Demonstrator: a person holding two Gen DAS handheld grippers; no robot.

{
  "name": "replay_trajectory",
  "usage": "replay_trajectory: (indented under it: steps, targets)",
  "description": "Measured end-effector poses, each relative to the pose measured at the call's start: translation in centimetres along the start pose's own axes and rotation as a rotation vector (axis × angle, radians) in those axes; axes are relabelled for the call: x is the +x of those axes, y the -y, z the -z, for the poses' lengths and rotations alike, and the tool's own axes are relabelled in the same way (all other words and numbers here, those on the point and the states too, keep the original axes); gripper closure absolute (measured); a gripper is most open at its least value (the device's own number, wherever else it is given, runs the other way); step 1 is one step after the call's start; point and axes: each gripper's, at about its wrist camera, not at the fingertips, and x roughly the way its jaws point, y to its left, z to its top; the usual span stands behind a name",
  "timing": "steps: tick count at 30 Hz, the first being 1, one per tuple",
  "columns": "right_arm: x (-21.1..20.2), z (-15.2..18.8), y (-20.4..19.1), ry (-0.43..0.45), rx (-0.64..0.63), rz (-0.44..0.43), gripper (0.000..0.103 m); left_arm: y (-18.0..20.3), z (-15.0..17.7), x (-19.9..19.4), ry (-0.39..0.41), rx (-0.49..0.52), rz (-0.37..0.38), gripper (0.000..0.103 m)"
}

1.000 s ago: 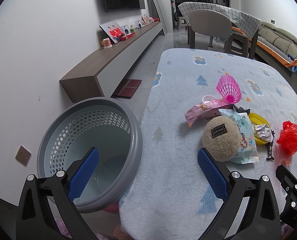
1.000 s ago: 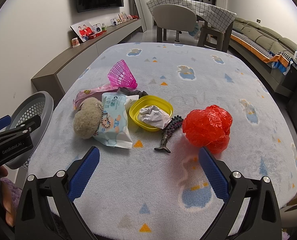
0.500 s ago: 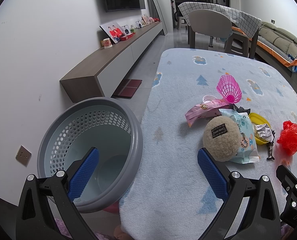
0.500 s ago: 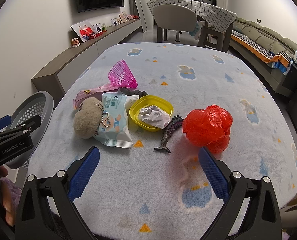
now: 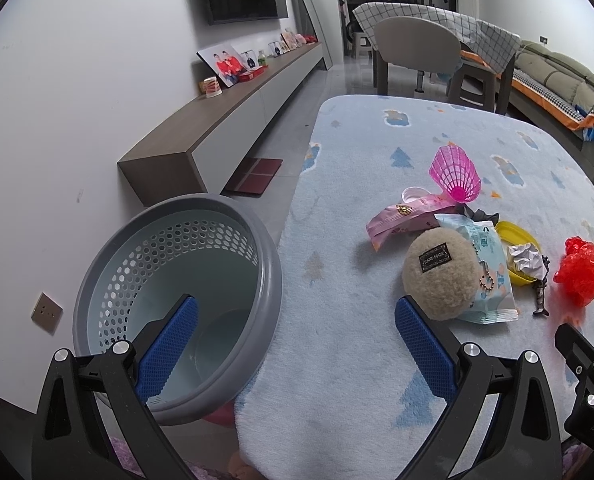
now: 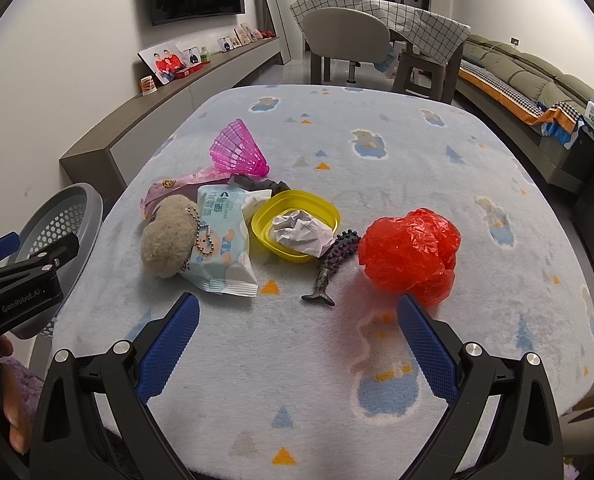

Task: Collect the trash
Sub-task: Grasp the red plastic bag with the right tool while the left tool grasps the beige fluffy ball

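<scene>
Almost nothing is changed from the frames of a second ago: both views are held nearly the same, and every item on the worktop is found where it lay.

The left hand-held gripper is spread wide with nothing between its blue ribbed pads, and is poised over the edge where the grey perforated plastic basket stands just beside the worktop. The right hand-held gripper is likewise released and hovers above the near part of the fleecy pale-blue cover, short of the clutter.

One of each item is counted. A crumpled red plastic bag lies to the right, apart from the rest. A shallow yellow plastic lid holds one crumpled white paper ball. A dark, knobbly mermaid-tail figure rests against the lid. A pale-blue wet-wipe packet lies partly under a round beige plush keychain with a ball chain. A flat pink wrapper and a pink ribbed shuttlecock-like cone are seen behind, with a small dark scrap between them and the lid.
</scene>
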Motion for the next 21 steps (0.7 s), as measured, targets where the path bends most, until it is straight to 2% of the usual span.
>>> replay_trajectory:
  steps: [9,14,21]
  targets:
    - [0.1,0.4,2.3,0.006,0.05,0.0,0.008,1.2,0.2,0.3,0.002,0.013,0.015,0.006]
    - [0.2,0.6,4.9,0.006,0.113,0.016,0.008,1.9,0.1,0.7,0.003,0.014,0.021,0.006]
    - [2.0,-0.3,7.9,-0.043,0.177,0.067,0.008,2.6,0.1,1.1,-0.006,0.018,0.028,0.006]
